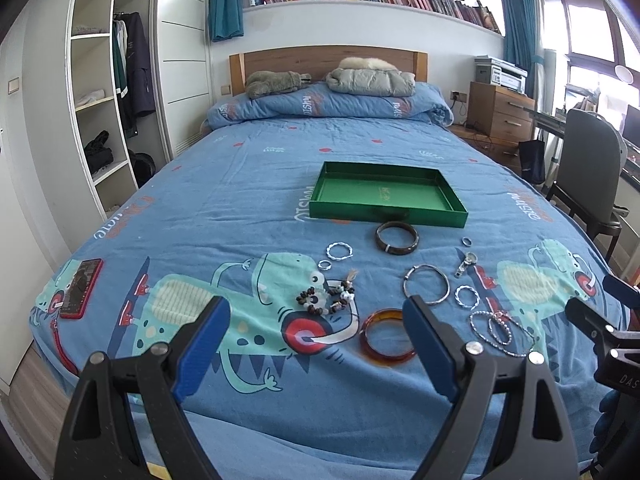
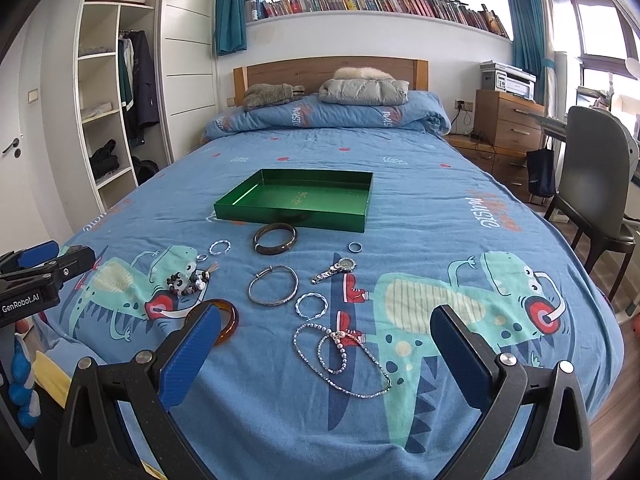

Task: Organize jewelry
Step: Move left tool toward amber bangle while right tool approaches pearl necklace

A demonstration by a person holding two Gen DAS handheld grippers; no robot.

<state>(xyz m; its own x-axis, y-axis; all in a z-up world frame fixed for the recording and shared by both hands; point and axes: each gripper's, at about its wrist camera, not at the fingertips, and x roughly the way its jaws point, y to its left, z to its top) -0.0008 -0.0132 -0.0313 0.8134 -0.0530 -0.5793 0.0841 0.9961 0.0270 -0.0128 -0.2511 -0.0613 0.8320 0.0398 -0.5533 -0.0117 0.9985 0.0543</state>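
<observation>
Two handheld grippers — left gripper (image 1: 316, 312), right gripper (image 2: 326, 322) — hover with fingers spread wide, holding nothing, over a blue dinosaur-print bedspread (image 2: 440, 208). A shallow green rectangular tray (image 2: 294, 200) sits mid-bed; just before it lie a dark brown bangle (image 2: 275, 239), a thin silver bangle (image 2: 273, 285) and an amber translucent bangle (image 1: 388, 337).

The shallow green rectangular tray (image 1: 390, 200) is faced by both views from the foot of the bed, low and near. It is seen right of centre from the left wrist, left of centre (image 2: 296, 200) from the right. The tray and scattered jewellery are shared.
</observation>
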